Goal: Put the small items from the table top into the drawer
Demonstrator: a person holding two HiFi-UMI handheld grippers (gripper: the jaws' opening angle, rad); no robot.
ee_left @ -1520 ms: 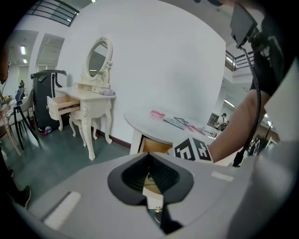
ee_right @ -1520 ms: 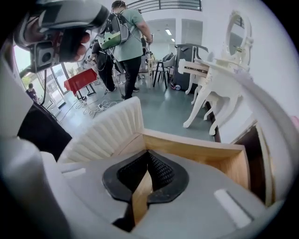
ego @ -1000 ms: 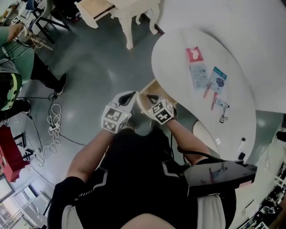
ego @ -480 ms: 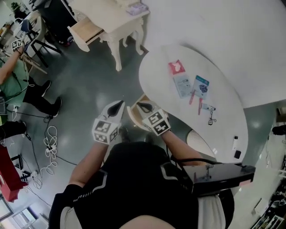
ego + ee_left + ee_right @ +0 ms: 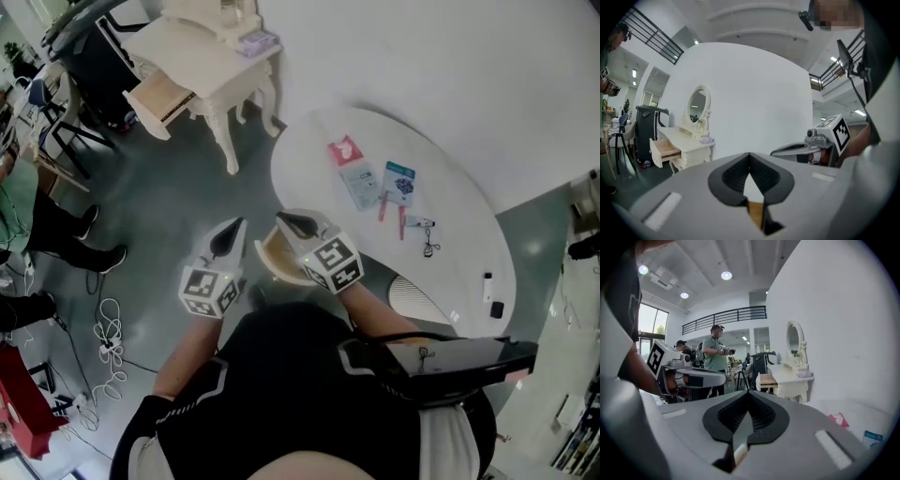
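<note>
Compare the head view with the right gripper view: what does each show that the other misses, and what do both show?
Only the head view shows the white cable on the floor, a thin red item on the white table, a small black item at the table's end, and the right gripper from outside. Only the right gripper view shows the ceiling lights, the balcony railing and its own jaws, together on nothing. Both show the left gripper, the pink packet, the blue card and the cream dressing table.
</note>
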